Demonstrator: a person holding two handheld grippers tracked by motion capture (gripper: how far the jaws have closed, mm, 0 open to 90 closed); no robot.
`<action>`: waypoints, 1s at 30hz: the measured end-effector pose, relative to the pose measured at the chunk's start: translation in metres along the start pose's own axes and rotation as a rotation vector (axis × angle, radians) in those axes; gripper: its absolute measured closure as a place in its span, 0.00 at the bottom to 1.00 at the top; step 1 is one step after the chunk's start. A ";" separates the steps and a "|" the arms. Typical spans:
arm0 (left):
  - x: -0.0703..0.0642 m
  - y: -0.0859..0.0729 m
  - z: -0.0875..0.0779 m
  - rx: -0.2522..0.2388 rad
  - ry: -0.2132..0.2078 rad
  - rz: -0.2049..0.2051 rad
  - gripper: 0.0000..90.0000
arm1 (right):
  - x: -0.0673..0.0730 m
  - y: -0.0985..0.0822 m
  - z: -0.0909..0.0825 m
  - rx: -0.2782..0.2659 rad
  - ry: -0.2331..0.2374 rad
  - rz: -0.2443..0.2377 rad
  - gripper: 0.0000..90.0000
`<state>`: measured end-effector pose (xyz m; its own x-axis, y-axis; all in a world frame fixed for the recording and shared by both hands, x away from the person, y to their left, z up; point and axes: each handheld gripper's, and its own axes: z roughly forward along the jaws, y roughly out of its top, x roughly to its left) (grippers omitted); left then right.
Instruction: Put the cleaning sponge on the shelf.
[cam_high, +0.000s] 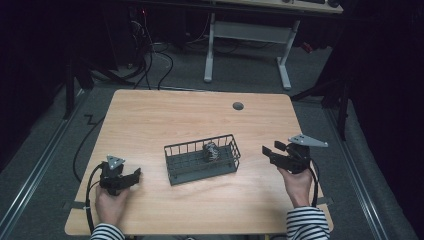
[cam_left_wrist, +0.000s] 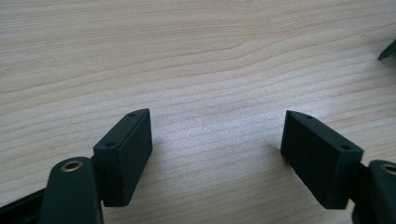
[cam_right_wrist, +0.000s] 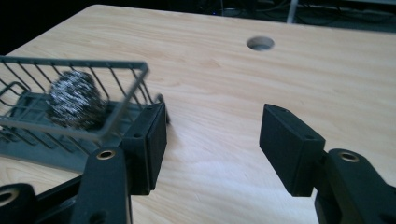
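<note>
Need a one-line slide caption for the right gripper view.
Right gripper, jaws apart and empty, beside a dark wire basket holding a steel-wool scrubber on the light wooden table.

No readable text, labels or numbers anywhere; dim background possibly hides some.

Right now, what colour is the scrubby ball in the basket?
Shiny silver-grey; the metal scrubber shows best in the right gripper view, sitting inside the dark wire basket.
</note>
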<state>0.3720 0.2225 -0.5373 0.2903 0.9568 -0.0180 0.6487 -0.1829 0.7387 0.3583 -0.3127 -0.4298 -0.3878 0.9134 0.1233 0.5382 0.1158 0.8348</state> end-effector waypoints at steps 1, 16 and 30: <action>0.000 0.000 0.000 0.000 0.000 0.000 0.28 | -0.004 -0.006 -0.001 0.003 -0.009 0.013 0.46; 0.000 0.000 0.000 0.000 0.001 -0.002 0.28 | -0.038 -0.072 0.017 0.068 -0.115 0.100 0.45; 0.000 0.000 0.000 0.002 0.001 0.000 0.28 | -0.031 -0.090 0.040 0.174 -0.228 -0.007 0.39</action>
<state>0.3722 0.2224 -0.5373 0.2897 0.9570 -0.0170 0.6498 -0.1835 0.7376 0.3522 -0.3357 -0.5305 -0.2238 0.9744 -0.0225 0.6642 0.1693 0.7282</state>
